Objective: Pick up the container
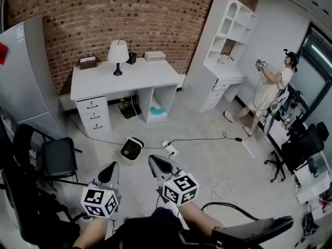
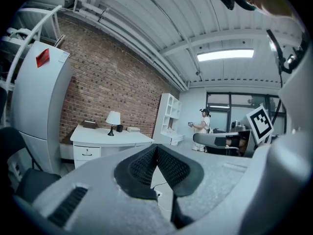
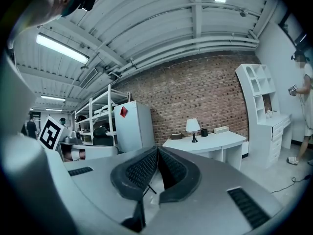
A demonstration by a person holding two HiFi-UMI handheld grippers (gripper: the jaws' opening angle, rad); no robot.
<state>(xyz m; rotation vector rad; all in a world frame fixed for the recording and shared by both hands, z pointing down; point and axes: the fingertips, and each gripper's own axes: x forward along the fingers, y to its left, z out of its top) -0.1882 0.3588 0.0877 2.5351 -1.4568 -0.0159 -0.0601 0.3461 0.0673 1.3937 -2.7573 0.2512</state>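
- Looking down from my head, I see my left claw (image 1: 111, 169) and my right claw (image 1: 156, 162) held low in front of me, pointing out over the floor (image 1: 218, 154).
- Both claws are pressed together and hold nothing.
- I think the container is the small white tub (image 1: 132, 150) with the dark top. It sits on the floor just past my left claw's tip, near a white plug strip (image 1: 169, 150) and in front of the white bench (image 1: 129, 79) with the lamp (image 1: 118, 53).
- A person (image 1: 270, 90) stands well apart from me, by the tall white shelf (image 1: 223, 35).
- In the left gripper view, the tips of my left claw (image 2: 156, 148) touch each other with nothing between them. I can see the bench and lamp far off, but not the tub. This claw points too high.
- In the right gripper view, my right claw (image 3: 157, 151) is pressed together and empty too. It looks at the bench and a white fridge (image 3: 131, 126). No tub shows here either.
- To do this well, I think I should tip one claw down until the tub shows between its tips.
- I should spread that claw wide before I get close, not when I am already on the tub.
- Then I should come down straight, pinch the tub's sides gently, and keep clear of the cords by the plug strip.
- I cannot tell if one claw is wide enough, so the other should stay ready to help.
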